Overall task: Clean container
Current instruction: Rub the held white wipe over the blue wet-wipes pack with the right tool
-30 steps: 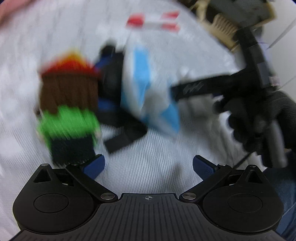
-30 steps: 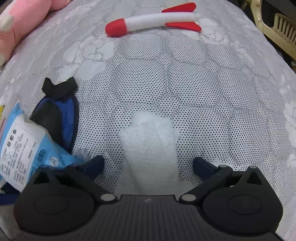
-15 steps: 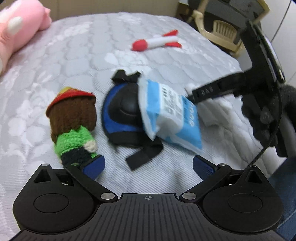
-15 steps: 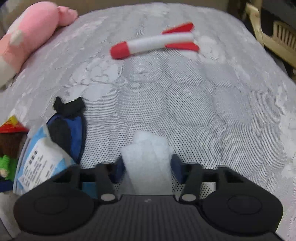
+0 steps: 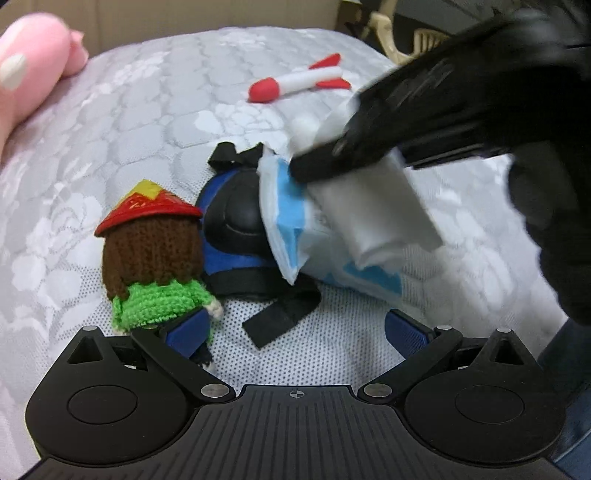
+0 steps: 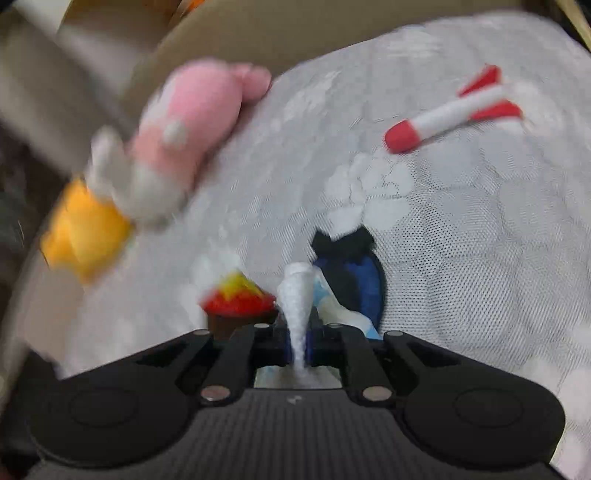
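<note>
Now pinched shut on a white wet wipe (image 6: 297, 299), right gripper (image 6: 299, 347) lifted off the quilted bed; left gripper (image 5: 295, 328) wide open, empty. Blue-white wipes pack (image 5: 291, 221) mid-bed on blue-black pad (image 5: 236, 221); container unseen.

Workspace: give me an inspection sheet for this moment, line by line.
Surface: quilted grey bedspread.
Job's things: white wipe pinched in the right gripper; blue-white wipe pack lying on the blue-black pad.
Clutter: crocheted doll, toy rocket, pink plush.
Grippers: right gripper shut on the wipe; left gripper open, holding nothing, one finger against the doll.
Cables: nothing seen.
Surroundings: cardboard wall behind the bed; beige chair beyond it.
</note>
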{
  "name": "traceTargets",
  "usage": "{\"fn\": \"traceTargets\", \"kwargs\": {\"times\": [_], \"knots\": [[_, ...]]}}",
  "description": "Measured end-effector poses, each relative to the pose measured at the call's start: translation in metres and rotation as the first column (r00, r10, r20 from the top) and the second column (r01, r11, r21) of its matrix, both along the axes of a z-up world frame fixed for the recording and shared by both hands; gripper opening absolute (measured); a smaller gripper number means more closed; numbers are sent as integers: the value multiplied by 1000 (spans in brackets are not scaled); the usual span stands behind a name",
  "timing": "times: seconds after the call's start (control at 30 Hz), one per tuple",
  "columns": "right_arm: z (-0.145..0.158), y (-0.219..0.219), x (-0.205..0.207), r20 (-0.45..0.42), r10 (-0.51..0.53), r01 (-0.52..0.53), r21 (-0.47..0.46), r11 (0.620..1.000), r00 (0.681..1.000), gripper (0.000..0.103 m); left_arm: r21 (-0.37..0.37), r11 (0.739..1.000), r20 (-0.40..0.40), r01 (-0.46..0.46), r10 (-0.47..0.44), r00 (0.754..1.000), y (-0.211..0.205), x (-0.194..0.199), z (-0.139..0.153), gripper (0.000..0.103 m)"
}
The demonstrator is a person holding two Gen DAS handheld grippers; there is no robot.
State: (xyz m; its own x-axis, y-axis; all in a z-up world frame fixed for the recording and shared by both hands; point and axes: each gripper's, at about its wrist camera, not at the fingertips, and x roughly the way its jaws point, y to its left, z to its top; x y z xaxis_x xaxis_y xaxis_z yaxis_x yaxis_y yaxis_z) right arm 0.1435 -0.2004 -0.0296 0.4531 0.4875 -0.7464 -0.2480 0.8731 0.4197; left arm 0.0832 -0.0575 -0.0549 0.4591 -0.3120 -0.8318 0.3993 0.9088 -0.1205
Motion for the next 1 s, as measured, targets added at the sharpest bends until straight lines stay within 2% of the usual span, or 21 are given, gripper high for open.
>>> {"fn": "traceTargets", "kwargs": {"times": [0.07,0.2,0.27,0.37,0.43,0.5,0.57,0.63,0.73,0.8,0.9,1.0], "knots": [[-6,-4,2,-16,-31,29,-90,995,999,9,-7,1000,0,-3,3,1000,1,-1,0,103],[-19,-33,14,-93,-150,141,-97,985,984,10,-150,988,-48,-31,24,999,11,4,4,103],[-20,-40,17,-89,-216,199,-167,966,972,11,-190,982,-44,-19,11,999,12,3,7,103],[-25,-46,15,-60,-244,221,-258,940,968,11,-134,991,-19,-1,-2,1000,8,0,11,103],[-29,-47,15,-66,-243,220,-248,943,968,11,-98,995,-1,-6,6,1000,10,1,14,103],[-29,-47,14,-75,-232,211,-220,952,970,11,-117,992,-19,-42,40,999,15,10,14,103],[-29,-45,14,-102,-213,196,-153,969,972,11,-154,986,-53,-69,62,997,19,21,14,103],[-29,-41,19,-127,-204,192,-105,976,971,11,-179,983,-63,-40,29,998,10,30,14,103],[-33,-34,29,-141,-186,173,-100,980,972,11,-111,992,-22,56,-59,998,-16,40,9,103],[-39,-27,35,-171,-164,148,-98,984,972,11,-82,995,-46,60,-64,997,-24,44,0,103],[-49,-9,39,-220,-90,83,-39,996,971,11,-79,995,-81,64,-70,994,-18,45,-9,103],[-47,19,36,-195,2,-4,-11,1000,981,11,-40,998,-93,52,-55,994,-1,50,-5,103]]}}
